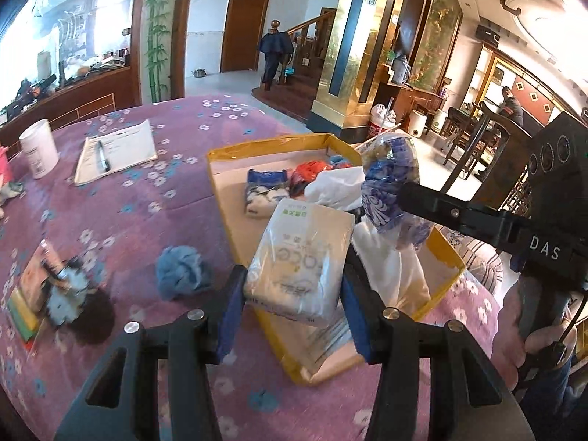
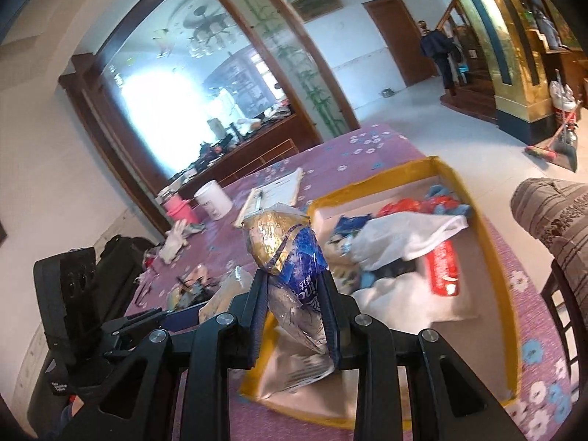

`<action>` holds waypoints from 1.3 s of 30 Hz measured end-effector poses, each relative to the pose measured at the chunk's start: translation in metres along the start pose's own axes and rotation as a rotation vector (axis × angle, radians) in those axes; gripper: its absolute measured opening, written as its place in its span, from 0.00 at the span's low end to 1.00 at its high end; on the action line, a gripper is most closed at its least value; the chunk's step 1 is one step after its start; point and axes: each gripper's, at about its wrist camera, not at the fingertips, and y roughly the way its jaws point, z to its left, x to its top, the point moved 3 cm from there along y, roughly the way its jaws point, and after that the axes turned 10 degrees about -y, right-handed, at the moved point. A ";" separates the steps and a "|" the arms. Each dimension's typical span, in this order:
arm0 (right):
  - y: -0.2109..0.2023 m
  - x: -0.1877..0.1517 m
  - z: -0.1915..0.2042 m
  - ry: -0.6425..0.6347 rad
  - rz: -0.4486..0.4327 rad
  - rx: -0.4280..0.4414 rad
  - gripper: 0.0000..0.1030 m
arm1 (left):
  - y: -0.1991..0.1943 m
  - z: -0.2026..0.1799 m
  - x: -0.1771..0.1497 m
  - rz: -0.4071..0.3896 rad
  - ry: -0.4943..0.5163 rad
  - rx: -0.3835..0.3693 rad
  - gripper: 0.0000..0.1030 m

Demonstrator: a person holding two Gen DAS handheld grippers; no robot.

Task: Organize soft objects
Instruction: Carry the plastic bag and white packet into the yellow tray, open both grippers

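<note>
One purple floral tablecloth (image 1: 154,198), tiled floor (image 1: 220,86), gold pillar (image 1: 349,36).

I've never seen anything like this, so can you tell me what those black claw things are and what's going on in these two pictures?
They are pinchers a person holds, one in each hand, each with a camera looking along its fingers. The left gripper squeezes a pack of tissues. The right gripper squeezes a blue and gold snack bag. Both hover over a yellow-edged cardboard box with soft things inside, on a table with a purple flowered cloth. A blue cloth ball, a white cup and a notepad with a pen lie there too.
</note>
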 end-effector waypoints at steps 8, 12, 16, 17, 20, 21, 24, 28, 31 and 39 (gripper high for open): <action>0.020 0.010 -0.044 0.045 0.047 -0.092 0.29 | 0.044 -0.022 0.022 0.021 0.026 0.037 0.48; 0.032 0.017 -0.060 0.052 0.075 -0.121 0.29 | 0.066 -0.029 0.030 0.027 0.050 0.076 0.48; 0.045 0.025 -0.070 0.054 0.104 -0.139 0.29 | 0.087 -0.031 0.035 0.038 0.057 0.105 0.48; 0.048 0.027 -0.072 0.054 0.108 -0.143 0.29 | 0.090 -0.031 0.036 0.039 0.058 0.113 0.48; 0.057 0.029 -0.079 0.070 0.122 -0.137 0.29 | 0.101 -0.029 0.038 0.041 0.061 0.143 0.48; 0.060 0.029 -0.081 0.076 0.124 -0.134 0.29 | 0.103 -0.029 0.038 0.043 0.060 0.148 0.48; 0.069 0.026 -0.082 0.084 0.129 -0.127 0.29 | 0.108 -0.028 0.037 0.049 0.058 0.156 0.48; 0.073 0.024 -0.087 0.104 0.141 -0.112 0.29 | 0.109 -0.030 0.038 0.040 0.069 0.176 0.48; 0.074 0.024 -0.086 0.099 0.143 -0.110 0.29 | 0.108 -0.032 0.038 0.028 0.079 0.179 0.48; 0.078 0.024 -0.087 0.100 0.152 -0.108 0.29 | 0.108 -0.032 0.038 0.023 0.084 0.181 0.48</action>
